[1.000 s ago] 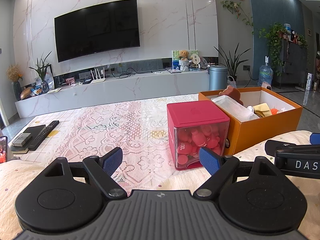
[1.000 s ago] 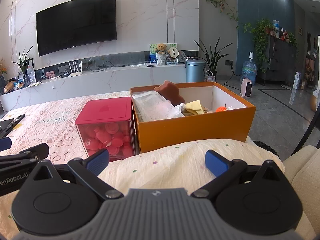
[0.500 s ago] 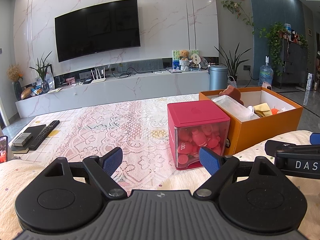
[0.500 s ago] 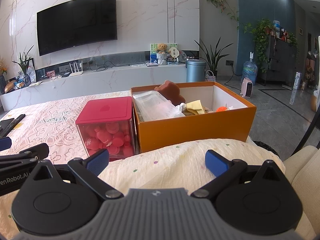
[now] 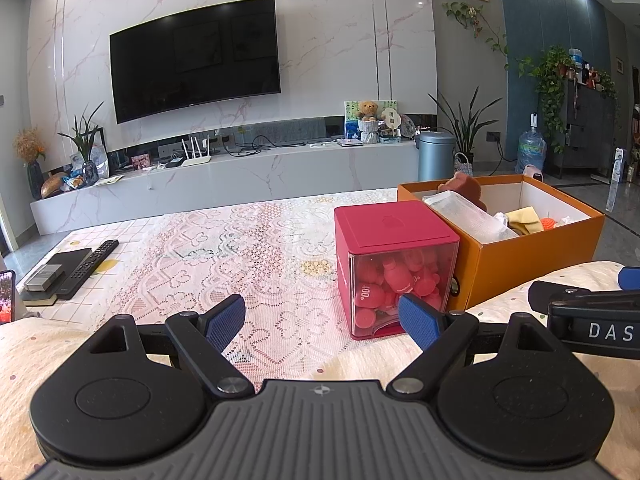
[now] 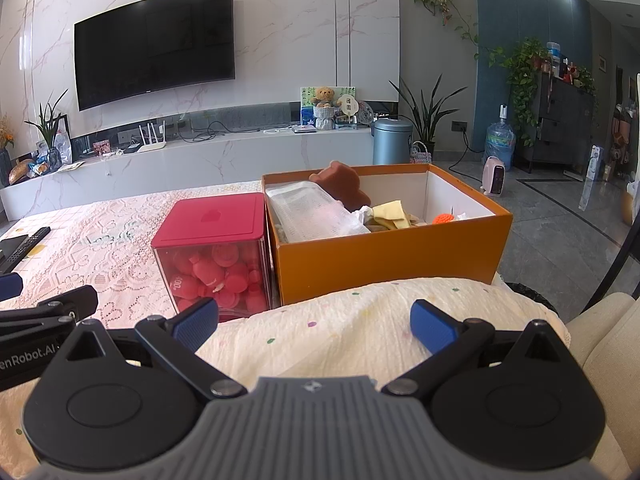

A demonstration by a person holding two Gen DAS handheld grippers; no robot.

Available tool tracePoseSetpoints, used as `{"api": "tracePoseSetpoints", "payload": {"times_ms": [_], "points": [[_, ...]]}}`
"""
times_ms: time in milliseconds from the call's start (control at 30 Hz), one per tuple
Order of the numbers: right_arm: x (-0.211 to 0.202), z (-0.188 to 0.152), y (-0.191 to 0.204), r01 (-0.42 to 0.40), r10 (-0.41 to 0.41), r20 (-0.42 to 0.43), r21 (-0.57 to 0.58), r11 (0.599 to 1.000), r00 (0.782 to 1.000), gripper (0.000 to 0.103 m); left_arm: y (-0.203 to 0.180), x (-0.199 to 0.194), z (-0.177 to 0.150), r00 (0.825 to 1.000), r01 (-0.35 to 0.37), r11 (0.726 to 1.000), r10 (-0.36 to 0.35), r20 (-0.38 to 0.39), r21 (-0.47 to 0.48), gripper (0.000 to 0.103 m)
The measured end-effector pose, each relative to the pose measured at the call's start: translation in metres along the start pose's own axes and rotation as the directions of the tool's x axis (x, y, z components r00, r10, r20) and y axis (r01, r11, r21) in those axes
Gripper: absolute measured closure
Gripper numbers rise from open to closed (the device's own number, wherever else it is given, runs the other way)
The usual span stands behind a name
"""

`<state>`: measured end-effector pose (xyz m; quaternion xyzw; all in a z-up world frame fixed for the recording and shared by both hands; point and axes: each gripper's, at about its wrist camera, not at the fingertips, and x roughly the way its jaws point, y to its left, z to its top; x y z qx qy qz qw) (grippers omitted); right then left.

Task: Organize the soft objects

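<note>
Two grippers are counted — the left gripper [image 5: 322, 316] and the right gripper [image 6: 316, 320], each with two blue-padded fingers set wide apart. Two containers are seen on the lace-covered desk [image 5: 224, 248]: one orange box [image 6: 384, 256] and one red-lidded clear cube [image 6: 216, 252]. One brown sponge [image 6: 340, 188] is counted in the box — and one remote control [image 5: 88, 266] at the left.

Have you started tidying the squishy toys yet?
Not yet. Nothing looks sorted. Both hand-held grippers, left and right, are open and empty. Left to do: the soft things piled in the orange box, beside the closed red-lidded container.
</note>
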<state>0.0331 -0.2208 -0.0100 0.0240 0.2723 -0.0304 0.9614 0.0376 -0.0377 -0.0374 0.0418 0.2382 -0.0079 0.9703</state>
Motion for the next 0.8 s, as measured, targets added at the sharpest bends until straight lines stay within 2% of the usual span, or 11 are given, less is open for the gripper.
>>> {"api": "tracePoseSetpoints", "payload": {"times_ms": [800], "points": [[0.0007, -0.0004, 0.0004, 0.0, 0.0, -0.002, -0.006, 1.0, 1.0, 0.003, 0.0016, -0.0021, -0.0001, 1.0, 0.002, 1.0, -0.003, -0.009, -0.018, 0.002]]}}
